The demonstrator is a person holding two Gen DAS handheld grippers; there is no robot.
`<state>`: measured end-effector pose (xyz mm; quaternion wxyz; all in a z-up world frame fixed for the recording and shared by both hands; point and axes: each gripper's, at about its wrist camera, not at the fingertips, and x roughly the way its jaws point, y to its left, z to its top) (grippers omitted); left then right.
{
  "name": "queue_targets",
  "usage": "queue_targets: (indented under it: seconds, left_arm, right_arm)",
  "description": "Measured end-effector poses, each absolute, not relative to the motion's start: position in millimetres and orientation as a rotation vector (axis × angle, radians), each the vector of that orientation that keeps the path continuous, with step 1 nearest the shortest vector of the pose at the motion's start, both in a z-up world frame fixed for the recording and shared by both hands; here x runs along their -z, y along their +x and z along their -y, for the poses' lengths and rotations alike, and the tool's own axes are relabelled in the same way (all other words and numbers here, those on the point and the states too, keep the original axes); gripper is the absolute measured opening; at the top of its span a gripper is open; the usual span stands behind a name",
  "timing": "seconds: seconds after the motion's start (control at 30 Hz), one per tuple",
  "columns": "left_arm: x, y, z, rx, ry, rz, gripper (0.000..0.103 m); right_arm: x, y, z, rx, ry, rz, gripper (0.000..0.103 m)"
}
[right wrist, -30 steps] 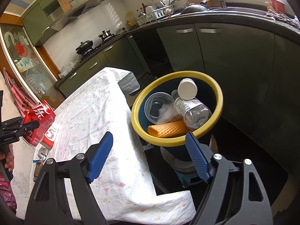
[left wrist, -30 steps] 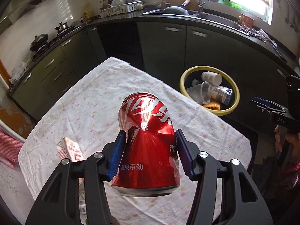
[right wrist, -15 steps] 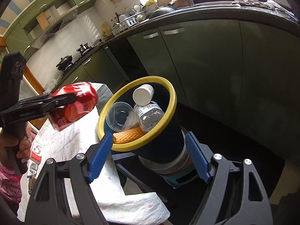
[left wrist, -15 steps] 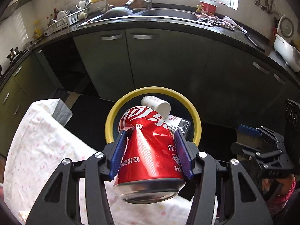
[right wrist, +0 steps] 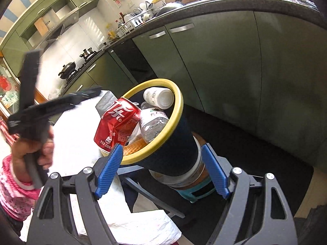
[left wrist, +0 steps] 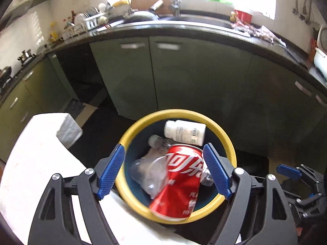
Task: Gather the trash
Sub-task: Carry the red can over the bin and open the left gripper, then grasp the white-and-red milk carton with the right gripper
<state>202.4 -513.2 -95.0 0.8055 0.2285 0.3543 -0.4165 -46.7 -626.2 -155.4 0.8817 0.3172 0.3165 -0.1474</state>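
— Where is the red can point(left wrist: 179, 181) now?

— It lies across the near yellow rim of the trash bin point(left wrist: 229, 143), half in and half over the edge. The left gripper point(left wrist: 163, 171) has just been opening; its blue fingers point(left wrist: 111, 173) stand apart on each side and do not press the can. A second ago they were pinching it over the table.

— Is there room around the bin?

— Yes, dark floor lies open behind it, up to the green cabinets point(left wrist: 184, 77). On the near side the table with the white cloth point(left wrist: 36, 159) comes right up to the rim.

— What else is inside?

— A white bottle point(left wrist: 185, 132) near the far rim, a clear cup point(left wrist: 149, 173) and a clear bottle point(right wrist: 153, 124). Something orange sits low down — maybe a sponge, it is hard to tell.

— And the right gripper point(right wrist: 161, 171)?

— Spread wide, holding nothing, low beside the bin's dark wall. The person's hand point(right wrist: 30, 151) holds the left gripper's handle.
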Motion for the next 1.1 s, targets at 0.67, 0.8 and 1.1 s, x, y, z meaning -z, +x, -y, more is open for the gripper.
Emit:
queue_targets:
  seconds: [0.67, 0.8, 1.1]
  left_arm:
    - [-38.3, 202.6, 162.9, 0.407, 0.11, -0.454, 0.096]
    - [-31.4, 208.5, 72.3, 0.19, 0.059, -0.414, 0.096]
    - [35.8, 243.5, -78.2, -0.154, -0.04, -0.461, 0.098]
  right_arm:
    - [116.2, -1.6, 557.5, 0.174, 0.492, -0.704, 0.075]
    - [98.4, 30.0, 511.5, 0.074, 0.403, -0.721, 0.075]
    - [71.4, 103.9, 350.5, -0.241, 0.187, -0.773, 0.075]
